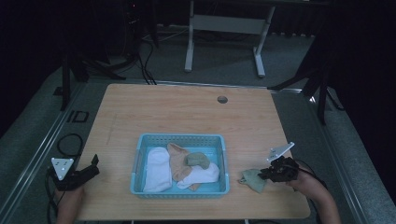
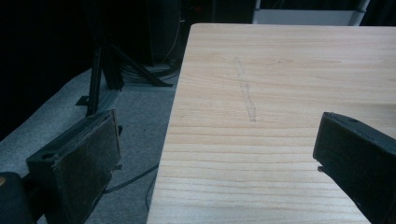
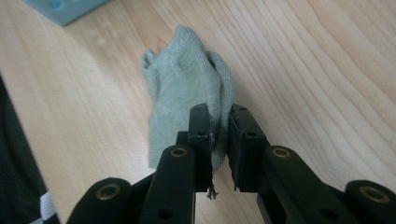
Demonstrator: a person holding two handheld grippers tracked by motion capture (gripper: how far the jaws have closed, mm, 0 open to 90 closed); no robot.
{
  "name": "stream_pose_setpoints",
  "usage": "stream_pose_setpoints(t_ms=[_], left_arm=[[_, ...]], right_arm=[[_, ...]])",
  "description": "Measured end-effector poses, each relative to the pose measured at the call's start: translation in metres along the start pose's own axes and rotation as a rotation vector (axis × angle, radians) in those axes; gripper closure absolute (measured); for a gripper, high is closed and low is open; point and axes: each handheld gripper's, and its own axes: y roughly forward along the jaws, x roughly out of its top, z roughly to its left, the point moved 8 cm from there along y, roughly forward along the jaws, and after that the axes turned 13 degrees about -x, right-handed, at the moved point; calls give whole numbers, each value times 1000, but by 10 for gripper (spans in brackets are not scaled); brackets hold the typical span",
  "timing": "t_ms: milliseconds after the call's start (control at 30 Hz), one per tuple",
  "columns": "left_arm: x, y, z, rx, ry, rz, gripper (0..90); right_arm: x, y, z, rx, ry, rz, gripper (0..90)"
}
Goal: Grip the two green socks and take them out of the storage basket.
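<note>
left gripper [image 1: 88,170] jaws apart, right gripper [image 3: 219,126] clamped

Grey-green sock [image 3: 184,74], light blue basket [image 1: 140,154], black claws.

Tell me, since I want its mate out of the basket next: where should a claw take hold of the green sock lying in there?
Take the green sock by its raised middle, coming straight down from above. It lies bunched on top of the peach sock and white sock, so its hump stands clear, while the blue basket walls likely block a sideways approach.
</note>
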Motion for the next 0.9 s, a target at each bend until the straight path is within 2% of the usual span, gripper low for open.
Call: stream_pose_setpoints(t_ms=[200,333,367,400,433,467,567,600,633,733,800,867,900], left_arm=[[0,0,0,-1,-1,1,4],[0,0,0,-1,-1,1,4],[0,0,0,-1,-1,1,3],[0,0,0,0,-1,0,4],[0,0,0,0,-1,0,3],[0,0,0,0,0,0,4],[0,0,0,-1,-1,0,3],[0,0,0,-1,-1,1,3],[0,0,0,-1,-1,1,4],[0,0,0,0,0,1,3],[0,0,0,0,0,0,4],[0,0,0,0,0,0,4],[0,0,0,0,0,0,4]], right_arm=[[-8,11,-3,-6,16,32,799],[-8,12,-5,-9,26,37,789],[-7,11,-6,-13,28,36,767],[-5,6,-9,-30,38,28,702],[-5,6,-9,-30,38,28,702],[0,-1,-13,-38,55,14,647],[6,-9,-16,-56,56,1,612],[15,-17,-16,-69,35,-15,578],[15,-17,-16,-69,35,-15,578],[32,-29,-13,-77,9,-49,555],[50,-38,-9,-71,-16,-78,541],[63,-42,-6,-66,-37,-93,532],[63,-42,-6,-66,-37,-93,532]])
